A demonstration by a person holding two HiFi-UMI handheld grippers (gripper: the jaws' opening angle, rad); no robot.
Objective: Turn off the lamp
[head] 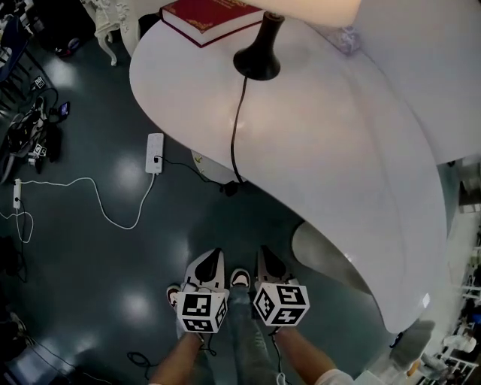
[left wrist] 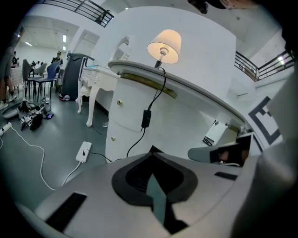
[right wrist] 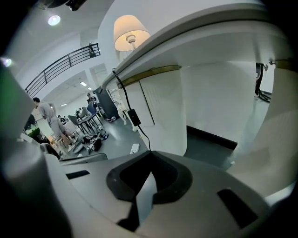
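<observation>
Lamp: the lamp (head: 259, 56) stands lit at the far end of the white counter (head: 338, 150), its shade (left wrist: 165, 45) glowing and its black base near a red book (head: 210, 16).
Cord: the black cord (head: 239, 120) runs from the base across the top and drops over the edge. A small black switch (left wrist: 146, 118) hangs on it against the counter's white front.
Left claw: the left claw (head: 213, 259) is pressed together with nothing in it, held low over the dark floor (head: 90, 286), well apart from the lamp and the switch.
Right claw: the right claw (head: 267, 257) is likewise pressed together and empty, just beside the left one.
Floor: a white power strip (head: 155, 153) lies near the foot of the counter, trailing a white cable.
</observation>
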